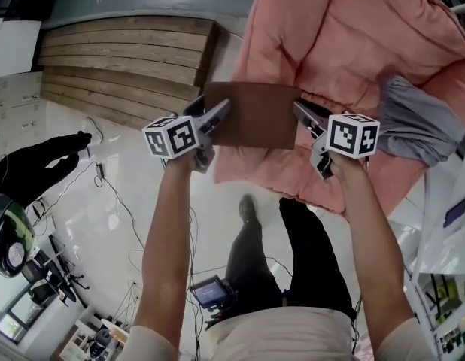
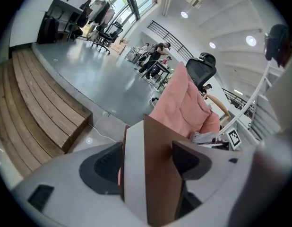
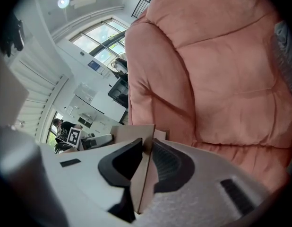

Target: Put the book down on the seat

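Observation:
A thin brown book (image 1: 255, 115) hangs level between my two grippers, above the front edge of a pink cushioned seat (image 1: 345, 43). My left gripper (image 1: 221, 111) is shut on the book's left end. In the left gripper view the white page edge and brown cover (image 2: 158, 174) fill the gap between its jaws (image 2: 148, 167). My right gripper (image 1: 302, 111) holds the right end. In the right gripper view the book's cover (image 3: 141, 178) stands edge-on between the dark pads (image 3: 147, 162), touching both. The pink cushion (image 3: 207, 79) lies just beyond.
A grey garment (image 1: 417, 126) lies on the seat's right side. A wooden stepped platform (image 1: 120, 62) stands to the left on the glossy floor. Cables (image 1: 112, 194) trail across the floor. The person's legs (image 1: 293, 254) are below. Shelving (image 1: 443, 307) stands at the lower right.

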The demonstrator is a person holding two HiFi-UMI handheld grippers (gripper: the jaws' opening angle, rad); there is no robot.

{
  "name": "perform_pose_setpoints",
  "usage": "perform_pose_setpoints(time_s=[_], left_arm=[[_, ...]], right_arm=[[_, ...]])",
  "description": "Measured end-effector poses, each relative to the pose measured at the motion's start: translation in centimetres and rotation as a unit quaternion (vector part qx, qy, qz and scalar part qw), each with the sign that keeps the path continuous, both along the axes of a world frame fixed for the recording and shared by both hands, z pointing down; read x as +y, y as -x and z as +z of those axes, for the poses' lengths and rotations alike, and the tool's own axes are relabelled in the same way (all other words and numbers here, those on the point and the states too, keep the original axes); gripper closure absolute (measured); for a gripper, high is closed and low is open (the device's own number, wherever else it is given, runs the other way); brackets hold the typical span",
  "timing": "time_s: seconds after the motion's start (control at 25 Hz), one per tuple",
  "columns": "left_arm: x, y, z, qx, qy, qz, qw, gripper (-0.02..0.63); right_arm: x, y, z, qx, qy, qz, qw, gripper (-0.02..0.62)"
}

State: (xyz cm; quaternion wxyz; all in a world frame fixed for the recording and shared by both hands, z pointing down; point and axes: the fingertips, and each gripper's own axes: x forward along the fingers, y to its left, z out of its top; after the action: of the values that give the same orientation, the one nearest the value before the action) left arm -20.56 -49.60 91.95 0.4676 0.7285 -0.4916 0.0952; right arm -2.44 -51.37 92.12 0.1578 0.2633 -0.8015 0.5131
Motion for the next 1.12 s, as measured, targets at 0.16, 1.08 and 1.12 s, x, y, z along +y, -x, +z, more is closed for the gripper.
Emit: perform_pose_setpoints(time_s=[0.16, 1.08, 1.12], left_arm=[[-0.3, 0.3, -0.1, -0.008, -0.009, -0.002, 0.9999, 0.283], [0.5, 1.3, -4.2, -0.054, -0.040, 0.007, 0.9977, 0.284], [0.5, 1.3, -4.4, -0.055, -0.041, 0.009, 0.9976, 0.284]], right_arm=[[-0.2, 0.0, 0.1, 0.003, -0.009, -0.002, 1.000, 0.534], [0.7, -1.9, -0.7, 0.059, -0.025, -0.007, 0.998, 0.488], [0.8, -1.8, -0.8, 0.058, -0.025, -0.007, 0.998, 0.488]])
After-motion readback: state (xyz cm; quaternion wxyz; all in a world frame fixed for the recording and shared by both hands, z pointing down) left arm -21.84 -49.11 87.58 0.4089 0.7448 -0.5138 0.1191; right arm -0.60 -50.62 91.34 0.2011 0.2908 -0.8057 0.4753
